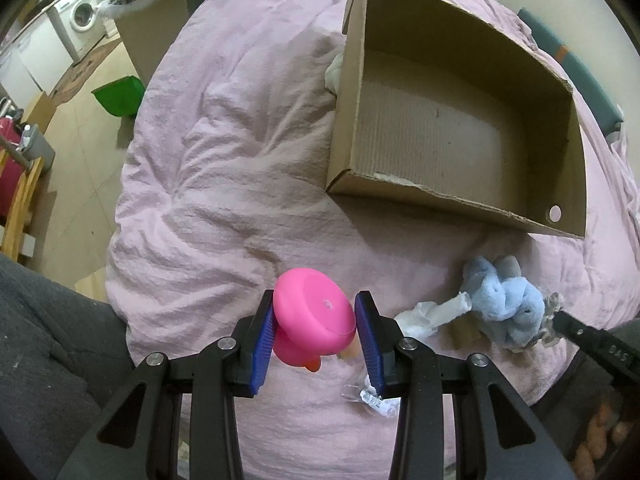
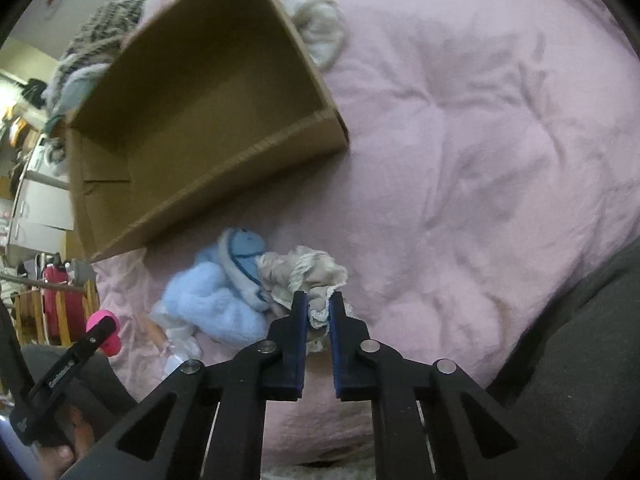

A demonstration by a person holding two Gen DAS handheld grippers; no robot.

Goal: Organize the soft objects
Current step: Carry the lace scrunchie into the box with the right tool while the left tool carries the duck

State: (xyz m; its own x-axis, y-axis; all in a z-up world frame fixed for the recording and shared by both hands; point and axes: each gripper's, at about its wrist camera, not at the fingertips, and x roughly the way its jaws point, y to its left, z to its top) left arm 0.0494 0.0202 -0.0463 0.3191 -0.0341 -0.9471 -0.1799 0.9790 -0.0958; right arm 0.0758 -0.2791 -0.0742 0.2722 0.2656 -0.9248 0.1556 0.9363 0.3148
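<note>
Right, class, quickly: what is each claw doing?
Left claw: closed on the pink rubber duck.
Right claw: closed on the beige lace-trimmed cloth beside the blue plush toy.

Pink quilted bed carries a cardboard box, blue plush, perhaps tissue.

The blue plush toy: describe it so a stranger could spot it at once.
Find the cardboard box on the pink blanket. Just off its near corner lies the blue plush toy, touching a beige lace cloth. It is the only fluffy, light blue thing there; the pink duck is smooth.
</note>
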